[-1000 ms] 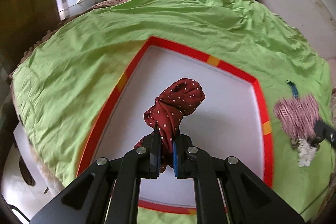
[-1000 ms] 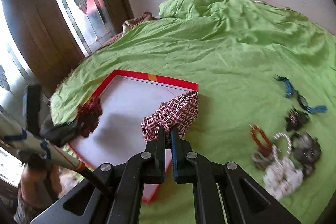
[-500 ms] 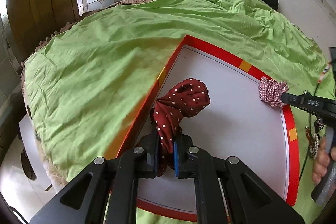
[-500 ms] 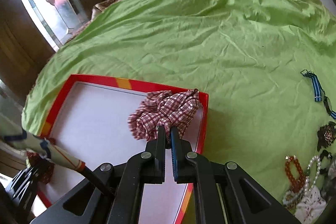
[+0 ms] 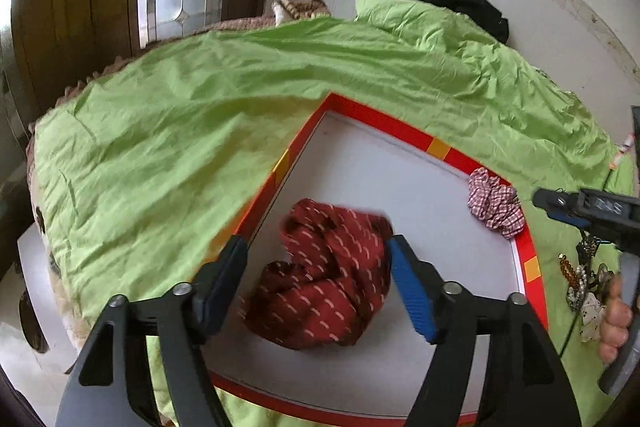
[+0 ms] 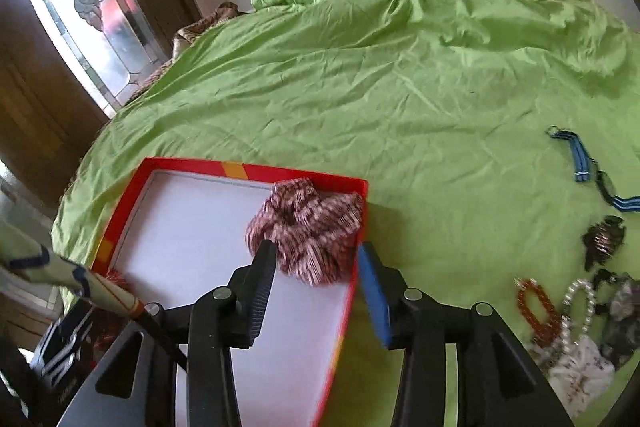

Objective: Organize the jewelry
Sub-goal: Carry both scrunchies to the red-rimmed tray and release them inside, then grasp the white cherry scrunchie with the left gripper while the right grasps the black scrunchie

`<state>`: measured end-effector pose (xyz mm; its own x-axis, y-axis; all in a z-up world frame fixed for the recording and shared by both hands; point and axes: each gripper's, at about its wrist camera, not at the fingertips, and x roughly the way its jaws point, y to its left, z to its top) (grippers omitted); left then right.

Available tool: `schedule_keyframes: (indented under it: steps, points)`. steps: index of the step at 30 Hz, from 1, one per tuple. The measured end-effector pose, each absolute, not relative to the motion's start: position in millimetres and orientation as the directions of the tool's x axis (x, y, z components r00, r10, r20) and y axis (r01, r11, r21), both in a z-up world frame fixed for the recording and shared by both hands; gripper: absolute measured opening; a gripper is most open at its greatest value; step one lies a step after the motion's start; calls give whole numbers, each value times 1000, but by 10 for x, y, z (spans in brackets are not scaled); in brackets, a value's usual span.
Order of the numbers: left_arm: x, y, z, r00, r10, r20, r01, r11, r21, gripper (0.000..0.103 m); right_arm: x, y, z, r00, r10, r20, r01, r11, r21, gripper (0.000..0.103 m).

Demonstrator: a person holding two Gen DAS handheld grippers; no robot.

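in the tray (image 5: 438,148), both tools agape

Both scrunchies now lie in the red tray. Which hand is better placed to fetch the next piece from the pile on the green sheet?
Right. The right gripper is open at the red tray edge nearest the jewelry pile; the left gripper is at the far corner.

Left hand-held gripper (image 5: 316,267) jaws have just been opening, the dotted maroon scrunchie (image 5: 324,279) loose between them in the red-rimmed tray (image 5: 384,119).
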<state>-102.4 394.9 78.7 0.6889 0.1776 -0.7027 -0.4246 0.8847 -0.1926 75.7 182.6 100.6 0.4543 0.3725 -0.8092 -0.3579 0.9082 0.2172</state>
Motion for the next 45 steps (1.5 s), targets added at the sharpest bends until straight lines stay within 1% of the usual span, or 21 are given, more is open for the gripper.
schedule_keyframes:
  steps: [5, 9, 14, 17, 21, 23, 28, 32, 34, 37, 39, 45]
  points:
    - [-1103, 3802, 878, 727, 210, -653, -397, 905, -152, 73, 404, 1259, 1146, 465, 399, -790, -330, 906, 264, 52]
    - [-1164, 3704, 928, 741, 245, -626, -396, 911, -113, 73, 64, 552, 1179, 487, 387, -783, -255, 920, 296, 54]
    - [-1269, 3477, 993, 748, 297, -593, -413, 909, -65, 73, -366, -367, 1139, 539, 316, -780, -138, 948, 288, 56]
    - [-1334, 3193, 1040, 751, 294, -591, -378, 925, -20, 73, -593, -879, 1079, 564, 258, -784, -65, 961, 269, 56]
    - [-1453, 2661, 1180, 771, 194, -606, -252, 968, -10, 73, -803, -1400, 950, 573, 208, -793, 7, 966, 258, 57]
    - [-1442, 2332, 1294, 774, 110, -623, -158, 987, -22, 73, -859, -1571, 892, 574, 206, -793, 29, 962, 271, 57]
    - [-1233, 1533, 1401, 722, -104, -684, 80, 995, -66, 73, -922, -1792, 790, 582, 248, -774, 51, 939, 340, 57]
    - [-960, 977, 1239, 630, -214, -747, 193, 974, -116, 73, -914, -1924, 709, 586, 298, -754, 54, 913, 403, 57]
    - [-824, 755, 1120, 590, -234, -773, 218, 968, -127, 73, -835, -1949, 681, 586, 329, -740, 57, 895, 443, 57]
    - [-609, 536, 957, 542, -260, -799, 227, 961, -159, 73, -665, -1990, 656, 588, 370, -719, 55, 869, 492, 61]
    - [-466, 434, 846, 510, -282, -813, 225, 956, -191, 73, -544, -1982, 649, 588, 384, -712, 52, 861, 507, 64]
    - [-179, 237, 596, 455, -327, -828, 222, 942, -250, 73, -187, -1900, 615, 584, 422, -693, 22, 846, 533, 65]
